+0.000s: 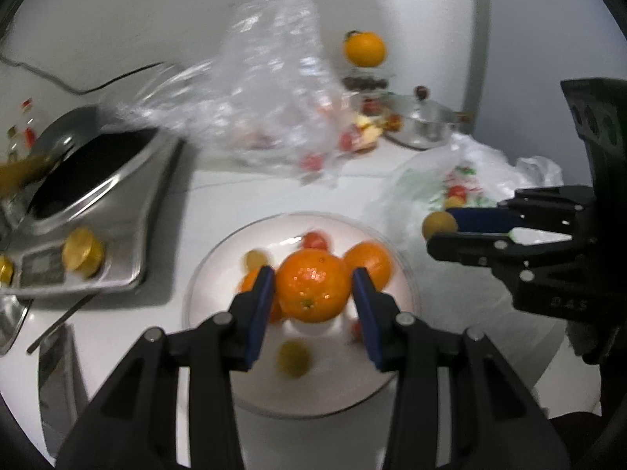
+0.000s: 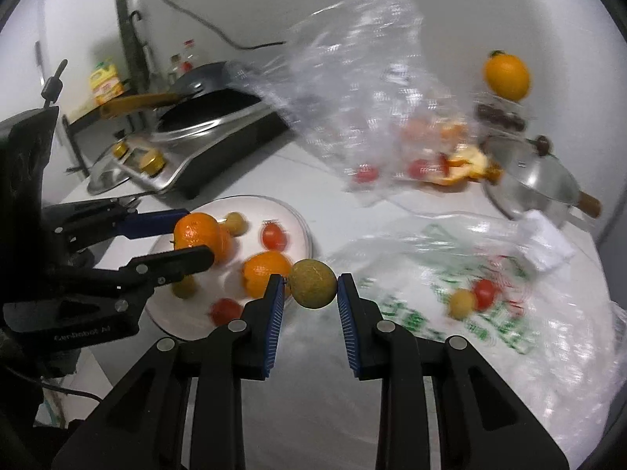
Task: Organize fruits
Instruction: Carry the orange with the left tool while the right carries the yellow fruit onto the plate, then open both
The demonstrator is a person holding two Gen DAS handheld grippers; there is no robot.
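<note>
My left gripper (image 1: 313,293) is shut on an orange tangerine (image 1: 313,288) and holds it above a white plate (image 1: 219,270). The plate carries another tangerine (image 1: 370,260), a cherry tomato (image 1: 315,241) and small yellow-green fruits (image 1: 293,358). My right gripper (image 2: 309,293) is shut on a small round yellow-green fruit (image 2: 312,282), just right of the plate (image 2: 298,215). It also shows in the left wrist view (image 1: 439,231). The left gripper with its tangerine (image 2: 196,231) shows in the right wrist view.
A printed plastic bag (image 2: 450,305) with tomatoes lies to the right. A clear bag (image 1: 266,86) stands behind the plate. A hotplate with a pan (image 1: 90,180) is at the left. A steel pot (image 2: 537,180) and an orange (image 2: 506,76) on a jar are at the back right.
</note>
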